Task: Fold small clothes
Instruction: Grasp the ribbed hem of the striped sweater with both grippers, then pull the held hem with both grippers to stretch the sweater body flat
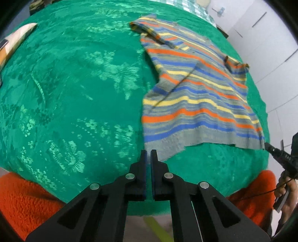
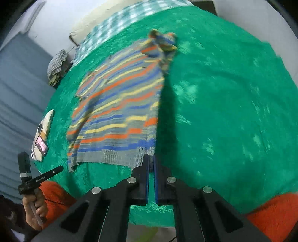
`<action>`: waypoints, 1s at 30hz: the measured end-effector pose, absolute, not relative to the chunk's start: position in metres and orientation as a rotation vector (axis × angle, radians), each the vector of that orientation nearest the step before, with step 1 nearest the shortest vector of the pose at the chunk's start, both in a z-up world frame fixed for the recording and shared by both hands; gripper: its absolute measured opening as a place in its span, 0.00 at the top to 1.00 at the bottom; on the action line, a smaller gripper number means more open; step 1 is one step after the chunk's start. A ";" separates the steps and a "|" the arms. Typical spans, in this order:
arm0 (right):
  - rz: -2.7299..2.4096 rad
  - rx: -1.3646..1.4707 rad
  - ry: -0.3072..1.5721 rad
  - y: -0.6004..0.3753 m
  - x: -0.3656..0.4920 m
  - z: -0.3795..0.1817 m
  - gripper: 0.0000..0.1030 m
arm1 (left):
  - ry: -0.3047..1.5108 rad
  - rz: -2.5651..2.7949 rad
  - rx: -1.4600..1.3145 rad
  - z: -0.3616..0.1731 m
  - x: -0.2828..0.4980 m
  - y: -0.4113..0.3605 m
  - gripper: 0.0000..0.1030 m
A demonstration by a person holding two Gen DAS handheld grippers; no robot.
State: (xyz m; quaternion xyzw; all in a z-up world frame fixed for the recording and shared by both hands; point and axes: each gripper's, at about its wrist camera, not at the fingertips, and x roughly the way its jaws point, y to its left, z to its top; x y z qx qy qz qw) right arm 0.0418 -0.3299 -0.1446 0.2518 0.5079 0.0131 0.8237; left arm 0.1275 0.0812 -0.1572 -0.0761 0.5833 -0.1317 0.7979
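Observation:
A small striped knit top (image 1: pixel 195 89), grey with orange, blue and yellow bands, lies spread on the green patterned cloth (image 1: pixel 74 83). Its hem faces me and one sleeve is bunched at the far end. My left gripper (image 1: pixel 148 153) is shut and empty, just off the hem's near left corner. In the right wrist view the top (image 2: pixel 119 108) lies left of centre. My right gripper (image 2: pixel 151 158) is shut, its tips at the hem's near right corner; no cloth shows between the fingers. The other gripper shows at the lower left of that view (image 2: pixel 46 176).
An orange fleecy blanket (image 1: pixel 24 201) lies under the green cloth along the near edge. A pillow or book with a phone on it (image 2: pixel 41 137) sits at the cloth's left edge. A striped bundle (image 2: pixel 56 65) and a checked sheet (image 2: pixel 119 16) lie beyond. White cupboards (image 1: pixel 260 37) stand to the right.

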 end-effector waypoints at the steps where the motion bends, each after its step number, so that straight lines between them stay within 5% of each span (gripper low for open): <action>1: 0.019 0.526 1.086 -0.329 0.041 -0.152 0.96 | 1.258 -0.270 -0.162 -0.163 0.128 0.083 0.98; 4: 0.021 0.553 1.108 -0.335 0.045 -0.172 0.96 | 1.268 -0.276 -0.182 -0.173 0.132 0.083 0.94; 5: 0.026 0.571 1.108 -0.337 0.044 -0.177 0.95 | 1.266 -0.284 -0.194 -0.174 0.133 0.083 0.87; 8: 0.036 0.605 1.096 -0.337 0.045 -0.188 0.91 | 1.248 -0.319 -0.270 -0.171 0.130 0.090 0.42; 9: 0.049 0.631 1.092 -0.337 0.044 -0.190 0.90 | 1.236 -0.320 -0.283 -0.170 0.130 0.091 0.40; 11: 0.071 0.666 1.084 -0.337 0.041 -0.193 0.83 | 1.244 -0.325 -0.276 -0.173 0.134 0.085 0.41; 13: 0.085 0.691 1.076 -0.337 0.041 -0.192 0.76 | 1.265 -0.325 -0.260 -0.181 0.138 0.076 0.54; 16: 0.106 0.751 1.066 -0.339 0.044 -0.198 0.72 | 1.299 -0.312 -0.235 -0.193 0.148 0.059 0.95; 28: 0.139 0.915 1.083 -0.356 0.057 -0.202 0.63 | 1.293 -0.312 -0.231 -0.190 0.156 0.056 0.96; 30: 0.140 0.904 1.109 -0.351 0.062 -0.210 0.81 | 1.287 -0.306 -0.235 -0.186 0.155 0.058 0.96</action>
